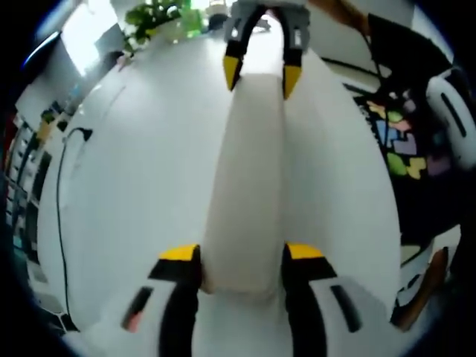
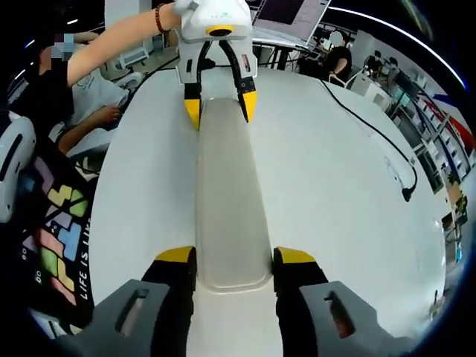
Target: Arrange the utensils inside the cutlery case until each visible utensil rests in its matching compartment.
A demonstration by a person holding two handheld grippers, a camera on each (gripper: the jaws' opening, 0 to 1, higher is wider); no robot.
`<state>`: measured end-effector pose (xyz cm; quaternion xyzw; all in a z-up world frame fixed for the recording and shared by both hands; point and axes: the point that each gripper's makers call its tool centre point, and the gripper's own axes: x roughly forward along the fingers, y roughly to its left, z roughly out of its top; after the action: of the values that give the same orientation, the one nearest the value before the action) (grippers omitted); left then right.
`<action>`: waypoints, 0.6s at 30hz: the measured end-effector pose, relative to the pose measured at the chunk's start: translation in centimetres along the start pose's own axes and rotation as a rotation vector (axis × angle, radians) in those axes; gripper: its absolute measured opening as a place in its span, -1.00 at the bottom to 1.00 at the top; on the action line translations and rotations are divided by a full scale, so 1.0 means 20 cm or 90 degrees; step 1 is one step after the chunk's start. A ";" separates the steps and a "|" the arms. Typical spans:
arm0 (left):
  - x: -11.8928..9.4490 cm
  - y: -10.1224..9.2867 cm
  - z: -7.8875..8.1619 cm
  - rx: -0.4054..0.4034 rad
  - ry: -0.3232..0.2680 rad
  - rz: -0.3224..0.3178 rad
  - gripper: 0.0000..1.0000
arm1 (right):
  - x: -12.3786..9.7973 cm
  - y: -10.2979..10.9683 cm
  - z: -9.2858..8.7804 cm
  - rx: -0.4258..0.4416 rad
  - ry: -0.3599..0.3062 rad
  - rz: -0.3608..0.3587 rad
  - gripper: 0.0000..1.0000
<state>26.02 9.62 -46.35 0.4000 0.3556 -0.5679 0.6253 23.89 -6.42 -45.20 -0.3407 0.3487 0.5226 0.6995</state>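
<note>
A long, pale, closed case [image 1: 249, 178] lies on a white bench [image 1: 141, 186], stretched between two pairs of tongs that face each other. In the left gripper view, the left tongs [image 1: 242, 256] have their yellow-tipped jaws set against both sides of the case's near end, holding it. The right tongs [image 1: 262, 74] grip the far end. In the right gripper view, the right tongs [image 2: 234, 260] clamp the near end of the case [image 2: 227, 208], and the left tongs [image 2: 220, 108] clamp the far end, held by a hand with a beaded bracelet [image 2: 158, 16]. A black cable [image 2: 375, 134] trails over the bench [image 2: 327, 193] to the right of the right tongs, well apart from the case. A person's patterned black shirt [image 2: 56, 245] shows to their left.
</note>
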 end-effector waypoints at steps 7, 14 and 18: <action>0.00 0.00 -0.01 0.002 0.002 0.002 -0.09 | 0.01 0.01 -0.01 0.000 0.003 0.002 -0.17; 0.01 0.00 -0.01 -0.001 0.008 -0.005 -0.08 | 0.01 0.00 -0.01 -0.008 0.006 -0.003 -0.17; 0.00 0.00 -0.02 -0.007 0.012 0.002 0.00 | 0.01 -0.01 -0.02 -0.011 0.015 -0.008 -0.15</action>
<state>26.11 10.01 -46.49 0.4024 0.3640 -0.5614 0.6248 24.16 -6.77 -45.59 -0.3552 0.3504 0.5168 0.6957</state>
